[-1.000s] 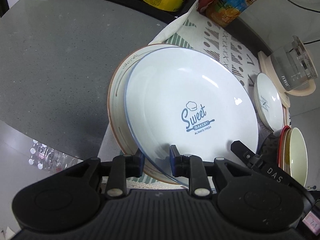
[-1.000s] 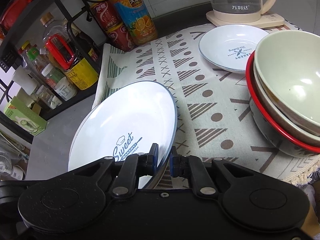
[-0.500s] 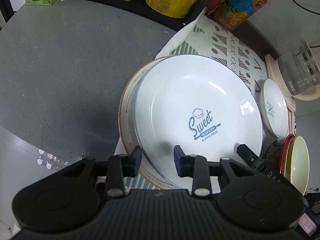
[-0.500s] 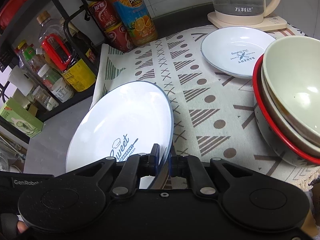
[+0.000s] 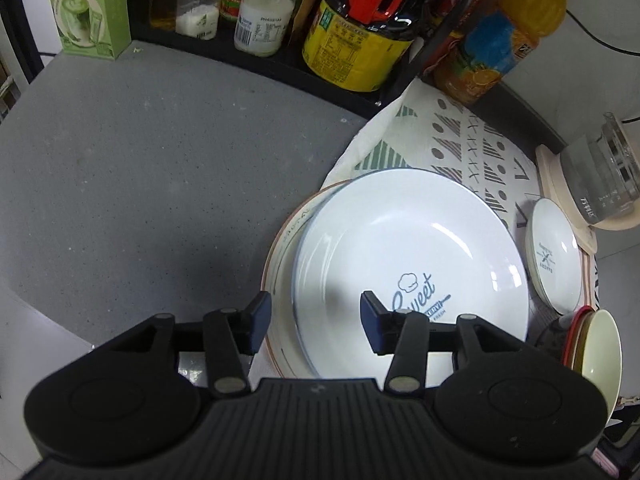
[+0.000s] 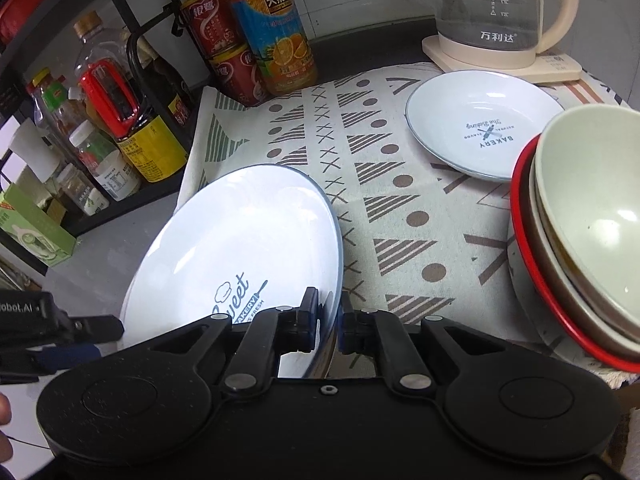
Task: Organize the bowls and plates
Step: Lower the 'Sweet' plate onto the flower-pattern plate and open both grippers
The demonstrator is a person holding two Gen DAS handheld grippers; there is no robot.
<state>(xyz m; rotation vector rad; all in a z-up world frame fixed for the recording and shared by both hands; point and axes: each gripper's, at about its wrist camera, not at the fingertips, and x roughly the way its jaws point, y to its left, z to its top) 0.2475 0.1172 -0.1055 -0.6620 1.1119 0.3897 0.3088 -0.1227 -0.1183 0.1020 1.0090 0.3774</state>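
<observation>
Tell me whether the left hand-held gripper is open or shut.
Open. The left hand-held gripper has its blue-tipped fingers spread wide apart over the near edge of the big white plate, gripping nothing.

Likely home kitchen: condiment rack (image 6: 100,128), kettle (image 6: 496,12).

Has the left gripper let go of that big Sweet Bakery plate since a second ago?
Yes. The left gripper has opened, its fingers now apart from the white plate's rim.
</observation>
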